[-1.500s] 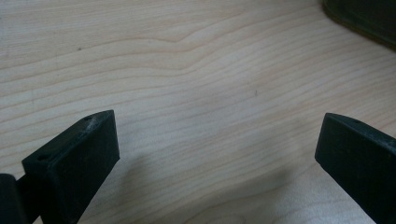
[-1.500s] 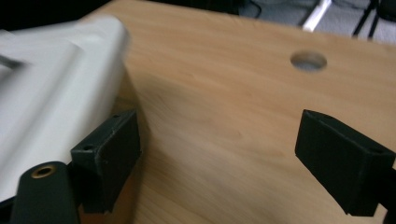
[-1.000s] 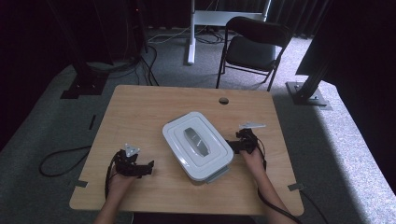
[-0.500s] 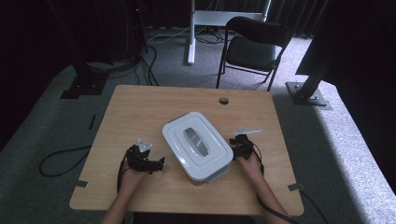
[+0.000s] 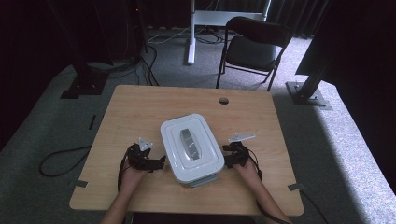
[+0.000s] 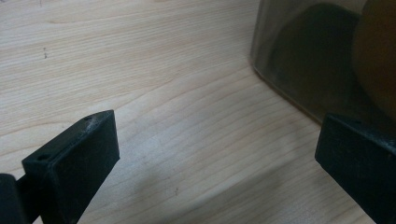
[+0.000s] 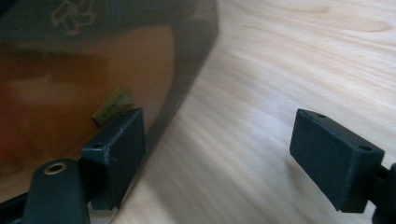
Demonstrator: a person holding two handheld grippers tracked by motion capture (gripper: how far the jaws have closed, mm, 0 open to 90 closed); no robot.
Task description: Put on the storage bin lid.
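Note:
A white lidded box [image 5: 191, 150] with a grey handle on its lid sits in the middle of the wooden table [image 5: 140, 107]. My left gripper [image 5: 160, 163] lies just left of the box, pointing at its side. In the left gripper view that gripper [image 6: 215, 158] is open over bare wood, with the box's translucent wall [image 6: 317, 56] by its right jaw. My right gripper [image 5: 227, 157] is at the box's right side. Its jaws [image 7: 219, 144] have just been closing a little and still stand open, with only table between them. The box wall [image 7: 84, 60] is by its left jaw.
A round hole [image 5: 223, 100] lies near the table's far edge. A black folding chair [image 5: 254, 46] and a white stand [image 5: 191, 32] are on the floor behind the table. A cable [image 5: 60, 158] loops on the carpet at left.
Both hands have closed in on the box: the left gripper slid right toward its left side, the right gripper slid left toward its right side. The box has not moved.

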